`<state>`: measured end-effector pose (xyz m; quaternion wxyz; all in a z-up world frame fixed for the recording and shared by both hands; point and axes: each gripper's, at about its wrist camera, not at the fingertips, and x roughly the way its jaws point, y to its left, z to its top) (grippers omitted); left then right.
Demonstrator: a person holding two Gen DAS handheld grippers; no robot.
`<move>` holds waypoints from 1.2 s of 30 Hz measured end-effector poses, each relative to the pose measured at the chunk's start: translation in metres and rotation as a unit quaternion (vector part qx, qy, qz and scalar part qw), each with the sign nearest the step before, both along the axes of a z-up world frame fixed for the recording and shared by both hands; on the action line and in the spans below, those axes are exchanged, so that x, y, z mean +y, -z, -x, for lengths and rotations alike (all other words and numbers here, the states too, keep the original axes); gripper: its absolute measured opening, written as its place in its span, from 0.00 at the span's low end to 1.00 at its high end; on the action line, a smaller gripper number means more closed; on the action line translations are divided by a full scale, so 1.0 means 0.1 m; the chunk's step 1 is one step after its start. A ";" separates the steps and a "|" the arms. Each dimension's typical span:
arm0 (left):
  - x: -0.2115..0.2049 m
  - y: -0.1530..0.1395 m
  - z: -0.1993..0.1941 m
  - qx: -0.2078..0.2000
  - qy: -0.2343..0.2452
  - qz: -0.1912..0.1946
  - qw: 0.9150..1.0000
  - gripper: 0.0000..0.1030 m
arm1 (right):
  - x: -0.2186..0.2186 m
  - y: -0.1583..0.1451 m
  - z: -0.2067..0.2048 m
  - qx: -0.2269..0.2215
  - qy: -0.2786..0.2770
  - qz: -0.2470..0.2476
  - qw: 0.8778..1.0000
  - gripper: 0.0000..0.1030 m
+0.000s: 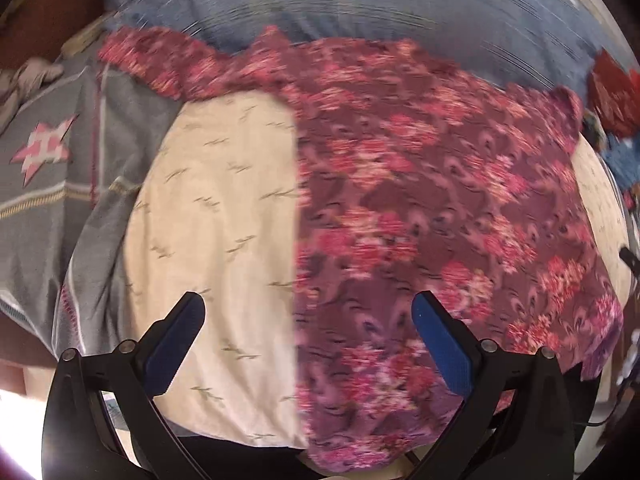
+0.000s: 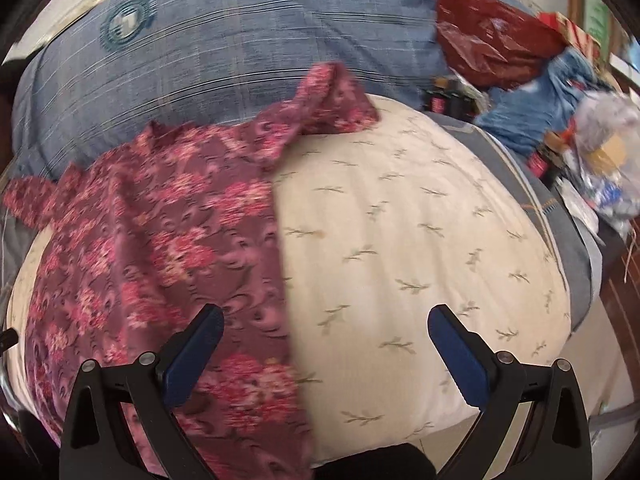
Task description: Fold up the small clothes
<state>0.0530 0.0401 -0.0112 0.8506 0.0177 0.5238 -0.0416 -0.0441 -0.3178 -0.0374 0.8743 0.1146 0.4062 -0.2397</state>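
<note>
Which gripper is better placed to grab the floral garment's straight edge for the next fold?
Probably the left gripper: its open fingers straddle the floral garment's straight edge. The right gripper is open mostly over the cream cloth.

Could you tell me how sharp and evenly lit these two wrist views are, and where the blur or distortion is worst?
Left wrist view: the floral garment and blue cloth are streaked with motion blur, while the left gripper stays crisp; bright glare at the lower left corner. Right wrist view: milder blur, the cream cloth prints readable, the right gripper sharp. Both bulge with fisheye distortion and dark corners.
</note>
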 end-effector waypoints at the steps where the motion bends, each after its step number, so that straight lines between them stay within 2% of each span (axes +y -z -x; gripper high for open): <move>1: 0.04 0.02 -0.01 0.005 -0.006 0.001 1.000 1.00 | -0.08 0.03 0.03 0.001 0.009 -0.010 1.000 0.98; 4: 0.19 0.22 -0.01 0.047 -0.027 0.018 0.998 1.00 | -0.14 0.15 0.05 0.008 0.004 -0.039 0.999 0.96; 7: 0.12 0.42 0.07 0.091 -0.012 0.043 0.995 1.00 | 0.00 0.33 -0.02 0.021 -0.039 -0.083 0.996 0.94; 8: 0.05 0.51 0.11 0.111 0.002 0.057 0.992 1.00 | 0.06 0.39 -0.04 0.026 -0.054 -0.094 0.994 0.91; 10: -0.12 0.59 0.22 0.125 0.028 0.068 0.989 0.95 | 0.24 0.52 -0.09 0.040 -0.089 -0.108 0.989 0.69; 11: -0.18 0.56 0.27 0.112 0.039 0.058 0.991 0.86 | 0.32 0.52 -0.09 0.041 -0.092 -0.087 0.991 0.62; 12: -0.26 0.53 0.31 0.102 0.057 0.047 0.992 0.59 | 0.41 0.50 -0.09 0.035 -0.108 -0.066 0.991 0.44; 13: -0.35 0.48 0.35 0.094 0.082 0.027 0.992 0.22 | 0.45 0.47 -0.10 0.028 -0.131 -0.074 0.988 0.25; 14: -0.36 0.44 0.35 0.096 0.088 0.030 0.991 0.07 | 0.45 0.45 -0.11 0.027 -0.134 -0.081 0.987 0.06; 17: -0.19 0.25 0.31 0.105 0.073 0.088 0.988 0.06 | 0.31 0.16 -0.04 -0.019 -0.131 -0.094 0.987 0.04; 20: -0.01 0.10 0.34 0.088 0.061 0.109 0.988 0.07 | 0.07 -0.20 0.13 -0.081 -0.106 -0.081 0.988 0.04; 23: 0.07 0.32 0.33 0.104 0.042 0.081 0.990 0.07 | -0.07 -0.14 0.08 -0.062 -0.072 -0.051 0.994 0.01; 24: 0.08 0.43 0.32 0.117 0.034 0.074 0.990 0.07 | -0.16 -0.03 0.05 -0.039 -0.058 -0.060 0.996 0.01; 25: 0.09 0.51 0.33 0.128 0.028 0.078 0.988 0.08 | -0.24 0.09 0.04 -0.017 -0.044 -0.093 0.995 0.02; 26: 0.12 0.53 0.35 0.132 0.027 0.086 0.987 0.08 | -0.29 0.15 0.08 -0.013 -0.036 -0.123 0.992 0.08; 27: 0.14 0.53 0.40 0.127 0.031 0.093 0.987 0.08 | -0.33 0.22 0.15 -0.023 -0.037 -0.169 0.985 0.08; 28: 0.15 0.49 0.43 0.119 0.036 0.095 0.988 0.14 | -0.34 0.28 0.22 -0.035 -0.053 -0.217 0.974 0.10; 29: 0.16 0.48 0.47 0.115 0.042 0.097 0.988 0.29 | -0.32 0.30 0.27 -0.038 -0.063 -0.240 0.968 0.18; 30: 0.19 0.45 0.50 0.114 0.047 0.103 0.987 0.41 | -0.26 0.34 0.34 -0.039 -0.076 -0.264 0.961 0.46; 31: 0.19 0.46 0.54 0.116 0.053 0.118 0.985 0.59 | -0.19 0.39 0.38 -0.031 -0.084 -0.270 0.959 0.66; 32: 0.17 0.46 0.54 0.119 0.055 0.126 0.983 0.62 | -0.13 0.43 0.39 -0.020 -0.086 -0.258 0.962 0.86; 33: 0.15 0.47 0.53 0.124 0.058 0.132 0.982 0.62 | -0.05 0.48 0.40 -0.005 -0.090 -0.237 0.967 0.87; 34: 0.08 0.53 0.49 0.135 0.064 0.128 0.981 0.61 | 0.03 0.53 0.39 0.012 -0.097 -0.222 0.970 0.87; 35: 0.06 0.55 0.48 0.136 0.066 0.120 0.981 0.45 | 0.10 0.56 0.37 0.022 -0.108 -0.215 0.970 0.75; 36: 0.00 0.56 0.46 0.132 0.069 0.106 0.983 0.30 | 0.18 0.58 0.34 0.029 -0.125 -0.215 0.968 0.33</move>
